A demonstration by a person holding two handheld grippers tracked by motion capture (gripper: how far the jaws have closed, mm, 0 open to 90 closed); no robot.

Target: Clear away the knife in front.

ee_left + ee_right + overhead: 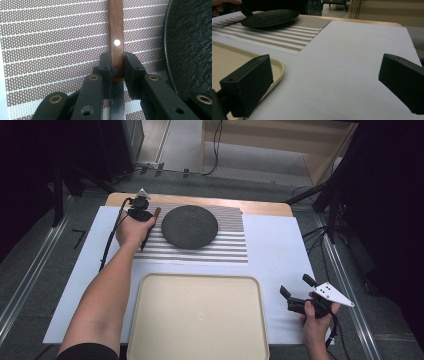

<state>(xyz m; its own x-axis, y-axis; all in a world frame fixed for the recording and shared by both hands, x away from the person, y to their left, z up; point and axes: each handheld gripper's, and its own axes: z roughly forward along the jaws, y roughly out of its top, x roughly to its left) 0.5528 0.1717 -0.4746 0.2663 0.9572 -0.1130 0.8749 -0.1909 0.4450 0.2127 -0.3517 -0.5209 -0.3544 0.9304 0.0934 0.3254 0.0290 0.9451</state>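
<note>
Left tongs (117,71) clamped on knife (116,37) where wooden handle meets blade, over striped mat (50,45), just left of dark plate (192,45). Left arm stretched forward, hand (134,229) at mat's left edge. Right tongs (296,293) wide open, holding nothing, low over white worktop (280,250) right of beige tray (197,317), right hand (316,320) near the worktop's front edge.

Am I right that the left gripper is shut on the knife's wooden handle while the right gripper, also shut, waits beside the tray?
Not quite: the right gripper is open, jaws wide apart in the right gripper view. The left gripper does clamp the knife handle.
</note>
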